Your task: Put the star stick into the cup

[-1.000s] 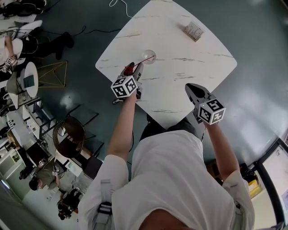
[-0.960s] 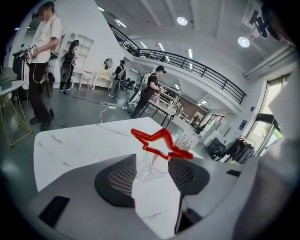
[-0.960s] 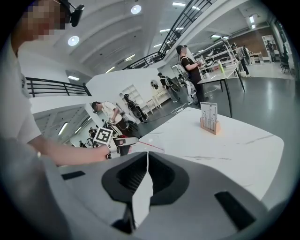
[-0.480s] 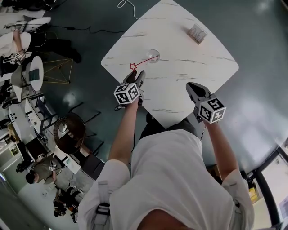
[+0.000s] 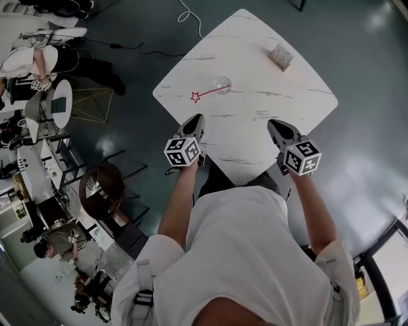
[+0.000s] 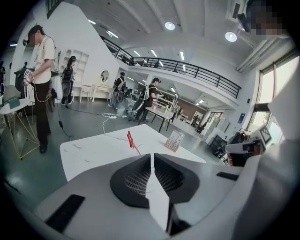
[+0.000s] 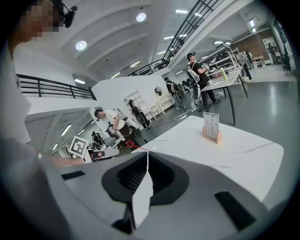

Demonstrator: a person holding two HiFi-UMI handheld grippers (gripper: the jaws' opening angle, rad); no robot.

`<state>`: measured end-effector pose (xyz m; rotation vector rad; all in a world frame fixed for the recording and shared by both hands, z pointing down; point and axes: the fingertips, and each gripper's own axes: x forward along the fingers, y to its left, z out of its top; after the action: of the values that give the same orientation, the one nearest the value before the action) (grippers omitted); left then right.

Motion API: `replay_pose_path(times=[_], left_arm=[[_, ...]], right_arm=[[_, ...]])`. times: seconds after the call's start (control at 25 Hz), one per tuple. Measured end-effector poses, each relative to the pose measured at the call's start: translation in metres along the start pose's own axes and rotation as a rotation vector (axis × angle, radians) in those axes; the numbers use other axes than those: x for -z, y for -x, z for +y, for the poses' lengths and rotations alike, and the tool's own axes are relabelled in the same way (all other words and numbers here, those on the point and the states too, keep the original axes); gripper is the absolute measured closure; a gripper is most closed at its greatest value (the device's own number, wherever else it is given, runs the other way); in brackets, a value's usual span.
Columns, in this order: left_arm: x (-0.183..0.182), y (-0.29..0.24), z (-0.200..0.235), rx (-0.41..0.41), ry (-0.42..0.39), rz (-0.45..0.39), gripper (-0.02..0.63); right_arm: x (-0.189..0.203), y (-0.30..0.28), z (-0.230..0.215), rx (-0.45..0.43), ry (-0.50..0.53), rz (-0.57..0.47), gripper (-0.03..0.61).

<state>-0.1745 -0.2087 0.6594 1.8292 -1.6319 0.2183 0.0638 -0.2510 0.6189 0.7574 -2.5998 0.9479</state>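
A clear cup point(image 5: 222, 85) stands on the white marble table point(image 5: 274, 70). The red star stick point(image 5: 205, 93) leans in it, its star end sticking out to the left over the tabletop. My left gripper point(image 5: 195, 120) hovers near the table's front edge, well short of the star. Its jaws have just been closing and now meet with nothing between them point(image 6: 152, 157). The star stick point(image 6: 131, 141) shows beyond them. My right gripper point(image 5: 275, 125) is over the front right of the table, shut and empty point(image 7: 147, 157).
A small card holder point(image 5: 280, 56) stands at the table's far right, and it also appears as the card holder point(image 7: 211, 127) in the right gripper view. Round tables, chairs and people stand on the floor to the left point(image 5: 44, 102). A cable point(image 5: 191, 19) lies beyond the table.
My left gripper has drawn back from the stick's star end toward the table's near edge. The stick stays leaning in the cup. The right gripper has hardly moved.
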Motion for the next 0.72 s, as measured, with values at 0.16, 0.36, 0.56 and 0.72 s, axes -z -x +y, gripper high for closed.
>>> replay_pose_path(times=[0.16, 0.36, 0.56, 0.72], left_arm=[[-0.007, 0.012, -0.002, 0.035, -0.025, -0.015, 0.589], [-0.007, 0.035, -0.002, 0.104, -0.071, -0.007, 0.597], [0.001, 0.066, 0.008, 0.197, -0.096, 0.01, 0.598], [-0.003, 0.097, 0.018, 0.28, -0.066, -0.002, 0.6]], right_arm=[[-0.006, 0.007, 0.008, 0.033, 0.006, -0.038, 0.551], [-0.001, 0.017, 0.029, 0.1, 0.013, -0.079, 0.551], [0.022, 0.023, 0.068, 0.183, 0.0, -0.11, 0.551], [0.041, 0.027, 0.103, 0.245, -0.002, -0.13, 0.551]])
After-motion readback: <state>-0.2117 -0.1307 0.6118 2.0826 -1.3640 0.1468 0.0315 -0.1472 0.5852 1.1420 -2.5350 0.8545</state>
